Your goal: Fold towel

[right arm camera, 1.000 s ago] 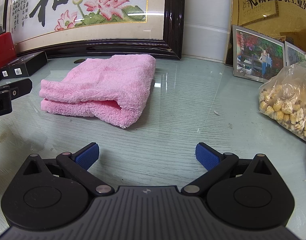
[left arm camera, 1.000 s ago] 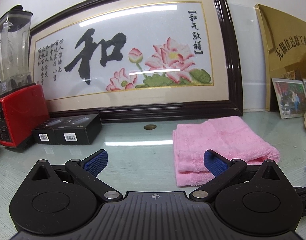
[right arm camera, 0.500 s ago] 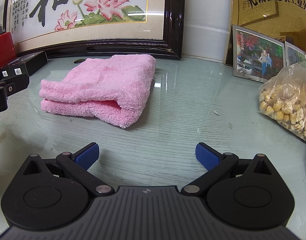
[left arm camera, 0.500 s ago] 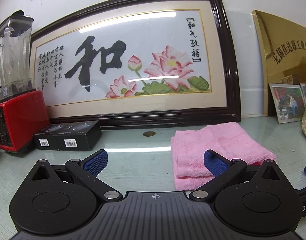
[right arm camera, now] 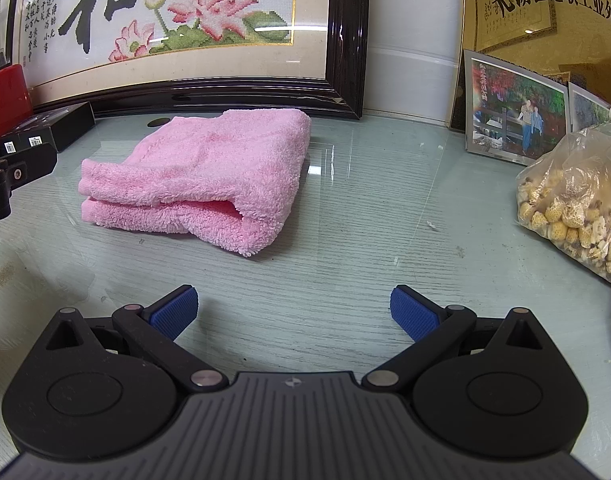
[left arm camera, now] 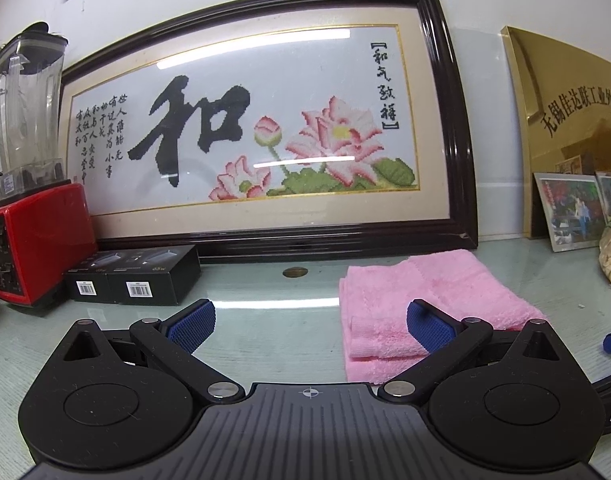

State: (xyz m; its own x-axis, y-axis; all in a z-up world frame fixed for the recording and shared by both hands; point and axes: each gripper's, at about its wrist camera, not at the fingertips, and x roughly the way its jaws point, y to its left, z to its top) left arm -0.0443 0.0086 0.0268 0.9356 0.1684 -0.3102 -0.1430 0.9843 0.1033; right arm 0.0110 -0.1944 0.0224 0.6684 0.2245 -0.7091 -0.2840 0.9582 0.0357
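A pink towel (right arm camera: 209,176) lies folded into a thick square on the glass table top, near the framed picture. It also shows in the left wrist view (left arm camera: 433,300), right of centre. My left gripper (left arm camera: 311,326) is open and empty, just short of the towel's left front corner, its right fingertip in front of the towel. My right gripper (right arm camera: 293,312) is open and empty, well short of the towel and to its right. Part of the left gripper shows at the left edge of the right wrist view (right arm camera: 1,184).
A large framed lotus picture (left arm camera: 265,128) leans on the wall behind. A red blender (left arm camera: 29,216) and black boxes (left arm camera: 133,276) stand at left. Photo frames (right arm camera: 513,116), a gold plaque (right arm camera: 545,16) and a bag of snacks (right arm camera: 577,200) stand at right.
My left gripper has drawn back and risen slightly, so the towel sits a little farther off. My right gripper and the towel have not moved.
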